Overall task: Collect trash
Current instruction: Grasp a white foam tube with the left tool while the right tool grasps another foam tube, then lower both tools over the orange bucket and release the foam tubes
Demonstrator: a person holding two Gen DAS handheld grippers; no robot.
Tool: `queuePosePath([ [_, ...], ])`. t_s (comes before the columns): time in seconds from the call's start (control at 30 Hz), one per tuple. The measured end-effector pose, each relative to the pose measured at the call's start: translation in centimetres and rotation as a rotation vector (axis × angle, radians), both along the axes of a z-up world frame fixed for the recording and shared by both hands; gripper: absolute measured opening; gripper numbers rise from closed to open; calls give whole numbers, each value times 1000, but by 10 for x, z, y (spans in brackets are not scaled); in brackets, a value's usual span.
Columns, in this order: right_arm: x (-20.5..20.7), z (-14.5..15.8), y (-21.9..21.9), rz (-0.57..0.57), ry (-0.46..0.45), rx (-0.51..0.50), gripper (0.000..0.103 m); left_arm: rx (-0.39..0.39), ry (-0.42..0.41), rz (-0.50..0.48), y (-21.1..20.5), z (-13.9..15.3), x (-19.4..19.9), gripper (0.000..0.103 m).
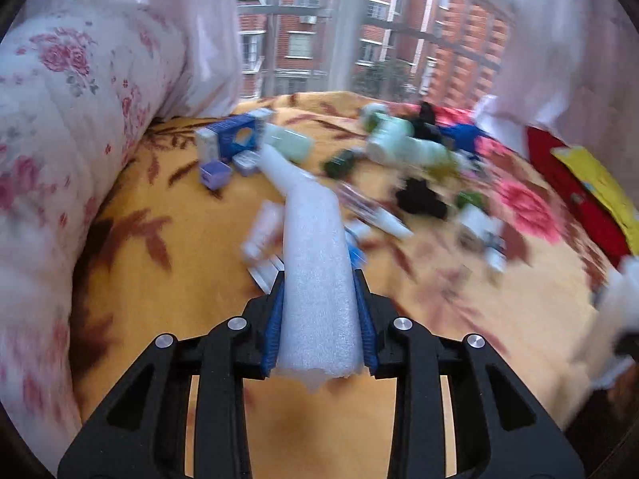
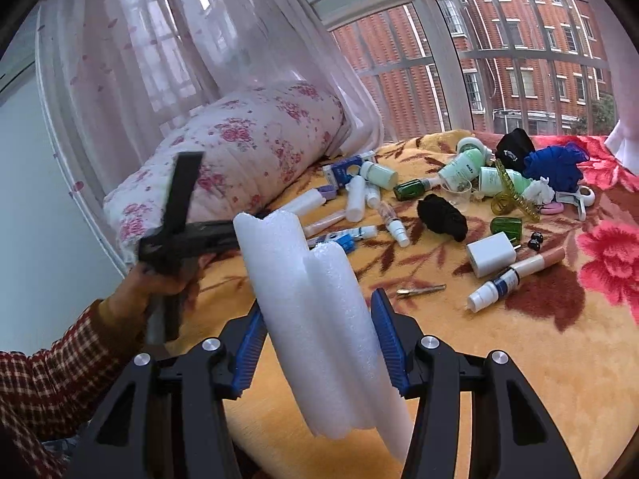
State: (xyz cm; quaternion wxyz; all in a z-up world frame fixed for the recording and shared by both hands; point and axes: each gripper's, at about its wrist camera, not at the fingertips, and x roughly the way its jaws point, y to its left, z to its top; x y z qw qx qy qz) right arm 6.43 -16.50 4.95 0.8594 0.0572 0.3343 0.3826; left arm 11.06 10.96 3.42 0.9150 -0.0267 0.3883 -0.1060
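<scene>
Left gripper [image 1: 319, 299]: clamped on a white foam roll [image 1: 315, 279], frame centre.
Right gripper [image 2: 319, 339]: foam sheet [image 2: 319, 319] between its jaws, seemingly gripped.

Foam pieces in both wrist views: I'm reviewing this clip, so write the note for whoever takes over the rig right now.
Left gripper: shut on a white foam strip that juts forward over the bed.
Right gripper: a thicker foam roll stands between its fingers; the left pad looks clear of the foam, so the grip is uncertain.
Both pieces are lifted off the yellow blanket.
Done: two foam scraps picked up.
Left: no bin is in view, so both still need dropping. Small items remain scattered on the blanket, such as bottles, a white charger and a black cloth; which of them count as trash is unclear.
</scene>
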Motion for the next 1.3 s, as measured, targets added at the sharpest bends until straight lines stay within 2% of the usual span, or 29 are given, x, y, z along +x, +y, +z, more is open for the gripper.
queuePosePath([
  [0.1,-26,2,-6,21,23,10,51,-6,29,-69,-21,6,-53,31],
  [0.2,-57,-4,-8,49,49,-27,51,3,71,-169,-47,2,-112,31],
  [0.33,-97,-32,-11,99,161,-58,51,-15,215,-286,-76,-33,-169,31],
  [0.43,-127,-73,-11,119,278,-106,51,-24,329,-318,-91,-71,-196,31],
  [0.6,-153,-137,-11,111,451,-173,51,-47,500,-324,-106,-129,-216,31],
  [0.73,-160,-169,-8,98,526,-227,53,-16,577,-338,-118,-157,-221,31],
  [0.8,-161,-178,-5,90,547,-252,64,-4,616,-330,-120,-165,-220,32],
  [0.83,-161,-181,-4,79,557,-270,80,-8,629,-313,-119,-167,-219,39],
  [0.87,-161,-182,-5,61,557,-276,92,-7,646,-302,-118,-169,-219,55],
  [0.93,-158,-184,-8,40,571,-262,92,13,673,-275,-117,-172,-217,67],
  [1.1,-154,-177,-20,16,572,-198,92,37,668,-266,-114,-169,-215,68],
  [1.3,-139,-142,-31,-11,497,-82,92,9,603,-277,-111,-149,-216,68],
])
